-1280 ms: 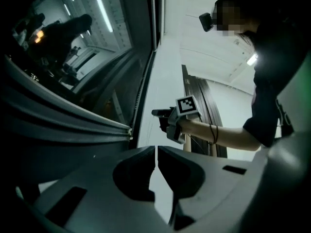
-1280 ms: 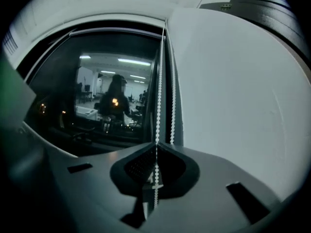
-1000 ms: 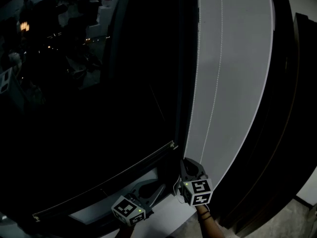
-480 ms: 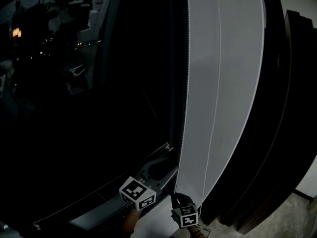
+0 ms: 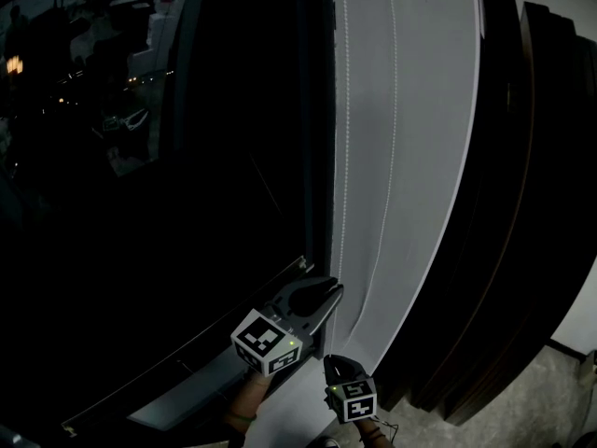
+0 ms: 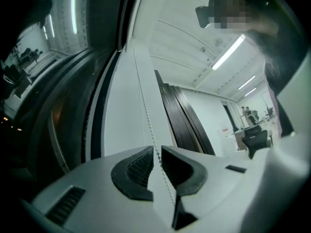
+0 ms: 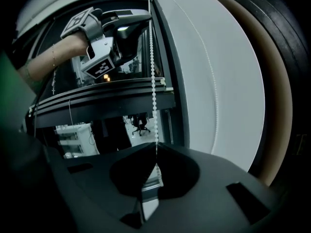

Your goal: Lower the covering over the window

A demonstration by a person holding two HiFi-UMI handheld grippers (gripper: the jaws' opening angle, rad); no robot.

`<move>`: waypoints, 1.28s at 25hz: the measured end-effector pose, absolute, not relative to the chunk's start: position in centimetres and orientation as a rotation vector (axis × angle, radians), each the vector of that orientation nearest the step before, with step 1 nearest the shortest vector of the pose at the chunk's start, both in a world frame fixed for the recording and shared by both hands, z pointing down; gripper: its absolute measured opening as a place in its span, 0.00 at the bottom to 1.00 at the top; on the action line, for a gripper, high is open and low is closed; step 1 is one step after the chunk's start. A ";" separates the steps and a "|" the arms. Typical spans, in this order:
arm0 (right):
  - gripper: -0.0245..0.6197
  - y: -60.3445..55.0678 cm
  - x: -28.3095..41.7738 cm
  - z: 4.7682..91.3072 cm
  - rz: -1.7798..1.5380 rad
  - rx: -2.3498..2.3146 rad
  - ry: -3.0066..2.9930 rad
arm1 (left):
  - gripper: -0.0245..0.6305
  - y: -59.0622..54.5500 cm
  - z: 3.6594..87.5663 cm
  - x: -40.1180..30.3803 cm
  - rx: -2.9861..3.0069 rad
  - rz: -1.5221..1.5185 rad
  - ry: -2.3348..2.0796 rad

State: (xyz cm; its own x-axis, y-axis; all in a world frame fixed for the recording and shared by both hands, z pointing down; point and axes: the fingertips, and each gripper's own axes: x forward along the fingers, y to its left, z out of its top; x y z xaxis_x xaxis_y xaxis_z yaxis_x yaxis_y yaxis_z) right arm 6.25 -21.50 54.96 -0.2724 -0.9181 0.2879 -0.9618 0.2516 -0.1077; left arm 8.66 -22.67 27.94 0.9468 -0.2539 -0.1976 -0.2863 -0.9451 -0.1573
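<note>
A white bead chain point(image 5: 341, 157) hangs down a white wall strip point(image 5: 420, 138) beside the dark window point(image 5: 140, 203). My left gripper point(image 5: 331, 292) is the higher one. Its jaws have just been closing, and the chain point(image 6: 146, 110) runs through the narrow gap between them without being pinched. Below it, my right gripper point(image 5: 334, 362) is shut on the same chain point(image 7: 153, 72), which drops straight into its closed jaws point(image 7: 154, 157). The right gripper view also shows the left gripper point(image 7: 143, 21) up the chain. I cannot make out the covering itself against the dark glass.
Tall dark panels point(image 5: 522, 203) stand close on the right of the white strip. A second bead chain point(image 5: 392, 157) hangs further right on the strip. The window's lower frame point(image 5: 187, 362) slants across the bottom left. Light floor point(image 5: 560, 390) shows at the lower right.
My right gripper has come down with the chain in it. The left gripper has risen from below it to above it and opened off the chain, then partly closed.
</note>
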 end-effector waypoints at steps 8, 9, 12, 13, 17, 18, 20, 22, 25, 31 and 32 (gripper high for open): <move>0.06 -21.1 6.3 55.3 0.397 1.784 -2.368 | 0.07 -22.4 27.9 9.6 -2.989 0.305 0.382; 0.06 -21.0 6.4 55.3 0.397 1.787 -2.368 | 0.06 -22.4 27.8 9.5 -3.010 0.324 0.379; 0.06 -20.8 6.8 55.2 0.411 1.802 -2.375 | 0.06 -22.4 27.4 8.9 -3.052 0.416 0.380; 0.06 -20.7 6.8 55.1 0.423 1.804 -2.382 | 0.06 -22.4 27.2 8.6 -3.055 0.454 0.388; 0.06 -19.8 6.2 56.4 0.478 1.741 -2.403 | 0.05 -23.1 29.5 8.3 -3.006 0.391 0.456; 0.06 -19.3 6.0 56.9 0.478 1.711 -2.411 | 0.05 -23.5 31.0 8.4 -3.003 0.343 0.481; 0.06 -18.4 5.6 57.2 0.464 1.658 -2.426 | 0.05 -24.5 33.9 8.2 -3.040 0.278 0.531; 0.06 -17.6 5.6 56.3 0.450 1.631 -2.437 | 0.05 -25.4 36.8 7.7 -3.069 0.216 0.572; 0.06 -17.6 6.6 52.7 0.421 1.646 -2.528 | 0.05 -26.0 40.9 7.4 -3.085 0.073 0.608; 0.17 -20.5 7.5 37.5 0.084 1.595 -2.739 | 0.05 -25.8 49.0 7.3 -3.153 -0.232 0.617; 0.18 -21.2 7.4 35.0 0.022 1.579 -2.765 | 0.05 -25.5 50.5 7.1 -3.168 -0.290 0.617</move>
